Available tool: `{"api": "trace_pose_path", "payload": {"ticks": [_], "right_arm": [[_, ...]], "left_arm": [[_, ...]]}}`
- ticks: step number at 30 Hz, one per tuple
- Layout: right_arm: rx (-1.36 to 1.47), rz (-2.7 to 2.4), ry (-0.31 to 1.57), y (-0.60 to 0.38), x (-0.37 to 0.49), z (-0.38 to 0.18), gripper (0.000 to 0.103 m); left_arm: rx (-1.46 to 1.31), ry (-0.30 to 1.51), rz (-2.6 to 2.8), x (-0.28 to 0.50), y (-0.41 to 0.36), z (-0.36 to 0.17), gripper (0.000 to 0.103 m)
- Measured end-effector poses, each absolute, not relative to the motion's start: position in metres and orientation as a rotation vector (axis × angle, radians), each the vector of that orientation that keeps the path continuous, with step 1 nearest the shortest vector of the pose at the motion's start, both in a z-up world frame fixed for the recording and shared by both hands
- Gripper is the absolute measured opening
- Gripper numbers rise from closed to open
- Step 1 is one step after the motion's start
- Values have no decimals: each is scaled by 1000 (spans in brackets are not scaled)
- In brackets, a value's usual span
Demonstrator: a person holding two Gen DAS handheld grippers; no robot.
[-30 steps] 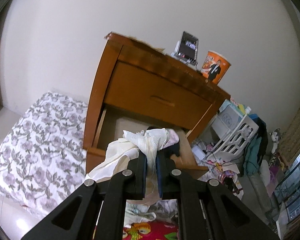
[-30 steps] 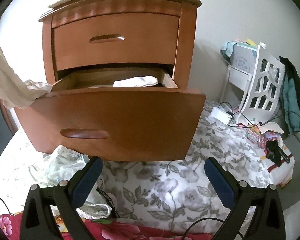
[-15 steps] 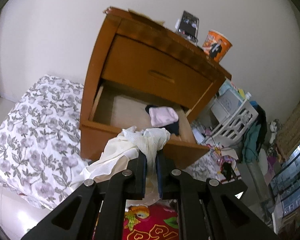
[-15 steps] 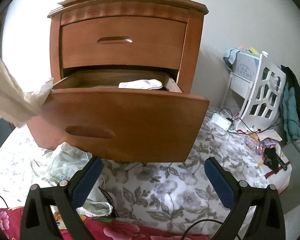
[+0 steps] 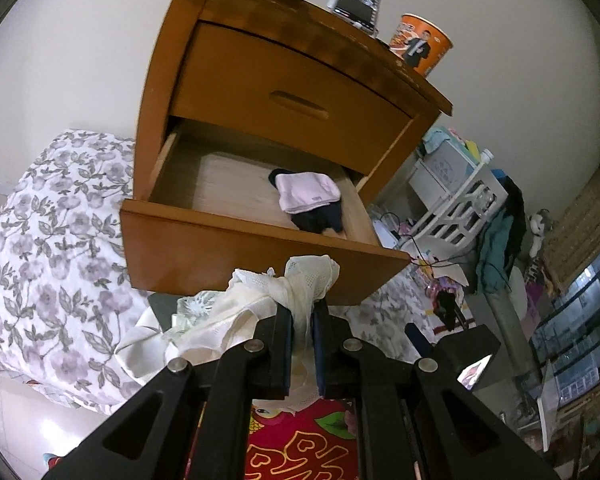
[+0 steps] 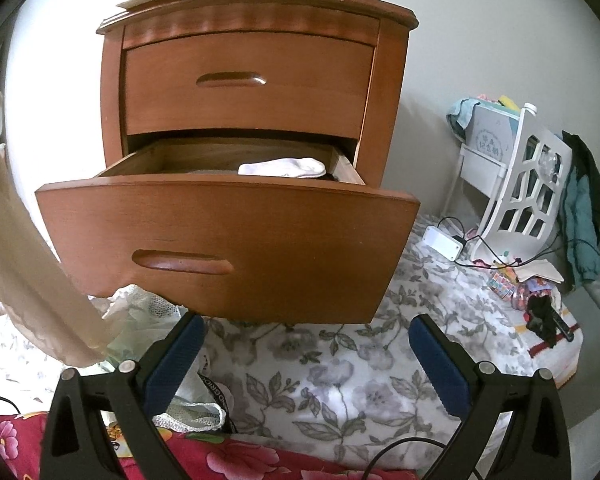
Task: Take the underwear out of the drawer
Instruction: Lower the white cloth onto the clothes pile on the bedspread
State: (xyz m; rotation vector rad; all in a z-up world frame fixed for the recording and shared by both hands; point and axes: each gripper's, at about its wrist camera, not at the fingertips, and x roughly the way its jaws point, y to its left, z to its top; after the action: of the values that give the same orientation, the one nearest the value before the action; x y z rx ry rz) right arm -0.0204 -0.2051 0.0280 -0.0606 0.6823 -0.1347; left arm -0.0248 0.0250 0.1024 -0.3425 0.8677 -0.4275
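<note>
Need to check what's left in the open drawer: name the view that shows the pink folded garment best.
Left wrist view: it looks down into the drawer, showing the whole pink garment lying on dark clothing. The right wrist view shows only its top edge, looking white, above the drawer front.

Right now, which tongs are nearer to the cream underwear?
Left. The left tongs are shut on the cream underwear, holding it in front of the open drawer. The right tongs are open and empty below the drawer front, with the cloth hanging off to their left.

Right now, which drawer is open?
The lower drawer, pulled out with pink cloth lying inside. The upper drawer above it is shut.
</note>
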Motion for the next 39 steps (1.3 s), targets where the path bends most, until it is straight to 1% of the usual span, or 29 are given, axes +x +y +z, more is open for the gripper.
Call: {"api": "trace_pose_path", "payload": {"ticks": [11, 14, 17, 21, 33, 39], "right_arm": [[-54, -134, 688, -206, -20, 26, 103], [-52, -133, 690, -207, -20, 25, 103], [-55, -133, 693, -207, -19, 25, 103], [-54, -132, 694, -208, -19, 25, 103], [-48, -133, 708, -209, -16, 23, 103], [-46, -132, 714, -210, -16, 23, 103]], "left_arm": [[-367, 828, -544, -12, 11, 107, 8], [-367, 861, -519, -1, 11, 86, 8], [-366, 1014, -442, 19, 9, 40, 8], [-365, 1145, -390, 28, 4, -6, 8], [-304, 1310, -301, 32, -7, -65, 8], [-306, 1336, -296, 32, -10, -77, 9]]}}
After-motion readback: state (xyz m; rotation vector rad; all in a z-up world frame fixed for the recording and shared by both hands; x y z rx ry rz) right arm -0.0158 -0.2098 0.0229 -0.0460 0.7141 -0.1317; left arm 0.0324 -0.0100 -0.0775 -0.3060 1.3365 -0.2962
